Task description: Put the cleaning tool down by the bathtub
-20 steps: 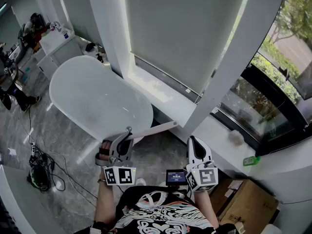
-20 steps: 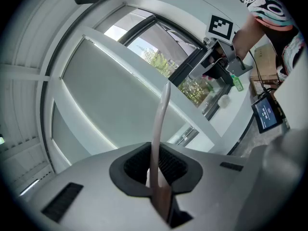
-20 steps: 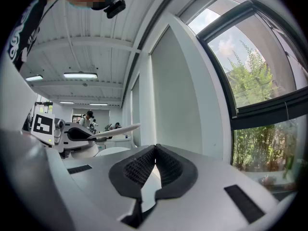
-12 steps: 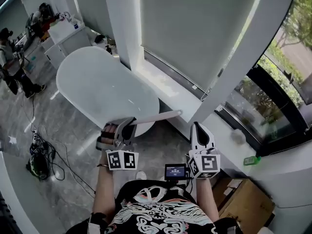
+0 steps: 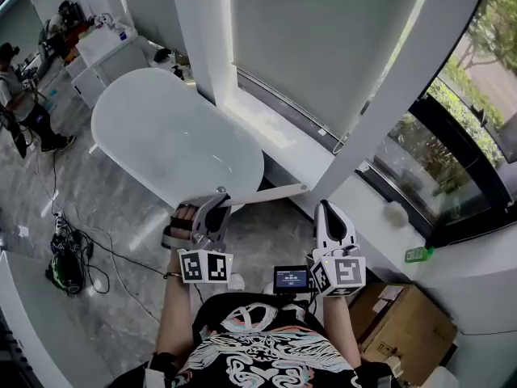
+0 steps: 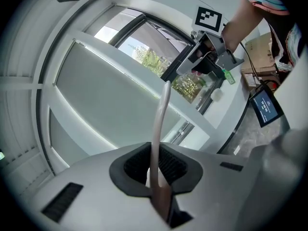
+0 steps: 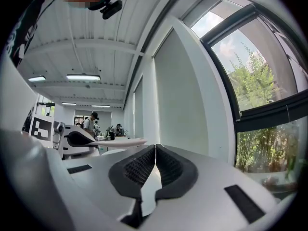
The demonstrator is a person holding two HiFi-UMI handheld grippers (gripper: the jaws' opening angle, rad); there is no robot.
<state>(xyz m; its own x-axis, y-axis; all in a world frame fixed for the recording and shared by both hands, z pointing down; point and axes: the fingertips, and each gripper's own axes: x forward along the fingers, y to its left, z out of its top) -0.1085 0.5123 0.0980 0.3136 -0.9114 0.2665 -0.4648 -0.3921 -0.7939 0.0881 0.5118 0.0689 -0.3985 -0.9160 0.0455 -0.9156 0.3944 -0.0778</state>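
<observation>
Set-down not yet done: long pale flat-handled cleaning tool [image 5: 266, 194] clamped in grey left gripper [image 5: 215, 208] at frame centre, held aloft beside white oval bathtub [image 5: 174, 148] at upper left; grey right gripper [image 5: 329, 212] closed, empty.

Cleaning tool [image 6: 158, 124] end hidden between fingers [image 6: 175, 166]

Nothing is reading clearly: the small screen [image 5: 291, 280] is showing lines too tiny to make out, and the cardboard box [image 5: 408, 326] is carrying print too small to tell.
</observation>
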